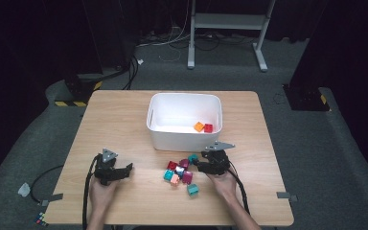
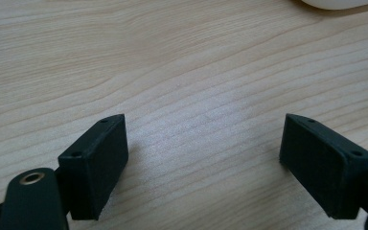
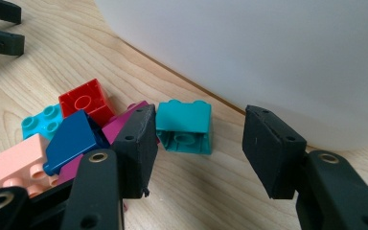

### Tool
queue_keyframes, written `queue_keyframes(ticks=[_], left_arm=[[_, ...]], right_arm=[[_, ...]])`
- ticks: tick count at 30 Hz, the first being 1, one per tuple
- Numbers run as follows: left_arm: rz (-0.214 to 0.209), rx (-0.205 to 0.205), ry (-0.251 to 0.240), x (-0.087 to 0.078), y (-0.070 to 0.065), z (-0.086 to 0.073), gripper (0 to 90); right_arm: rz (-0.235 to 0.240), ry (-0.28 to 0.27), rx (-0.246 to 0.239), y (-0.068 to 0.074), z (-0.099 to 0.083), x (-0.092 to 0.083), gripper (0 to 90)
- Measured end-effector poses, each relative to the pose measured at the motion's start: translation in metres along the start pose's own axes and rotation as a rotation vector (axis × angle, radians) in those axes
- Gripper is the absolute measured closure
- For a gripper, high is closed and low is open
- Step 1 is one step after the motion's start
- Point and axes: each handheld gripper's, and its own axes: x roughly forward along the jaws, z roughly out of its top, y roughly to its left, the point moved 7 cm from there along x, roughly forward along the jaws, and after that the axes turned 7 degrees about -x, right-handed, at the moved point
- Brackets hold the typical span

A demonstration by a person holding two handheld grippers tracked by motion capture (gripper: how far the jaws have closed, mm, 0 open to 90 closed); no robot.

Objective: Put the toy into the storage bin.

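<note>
A pile of toy bricks (image 1: 179,172) lies on the wooden table (image 1: 124,115) in front of a white bin (image 1: 184,120). An orange brick (image 1: 199,126) and a red brick (image 1: 208,128) rest inside the bin. My right gripper (image 1: 196,164) sits low at the pile's right side, pointing left. In the right gripper view, the right gripper (image 3: 200,139) is open, and a teal brick (image 3: 184,127) lies on its side just beyond the jaws, untouched. My left gripper (image 1: 128,167) rests left of the pile. The left gripper (image 2: 203,143) is open over bare wood.
Beside the teal brick lie a red brick (image 3: 84,100), a dark blue brick (image 3: 72,139), a pink brick (image 3: 17,167), a cyan brick (image 3: 40,122) and a magenta one (image 3: 124,122). Another teal brick (image 1: 192,189) sits apart, nearer the person. The bin's wall (image 3: 268,57) stands close behind.
</note>
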Motion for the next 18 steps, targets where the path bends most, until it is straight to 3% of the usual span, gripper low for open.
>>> queue_keyframes(ticks=[18], left_arm=[[0.0, 0.0, 0.0, 0.0, 0.0, 0.0, 17.1]], right_arm=[[0.013, 0.008, 0.011, 0.005, -0.001, 0.015, 45.3]])
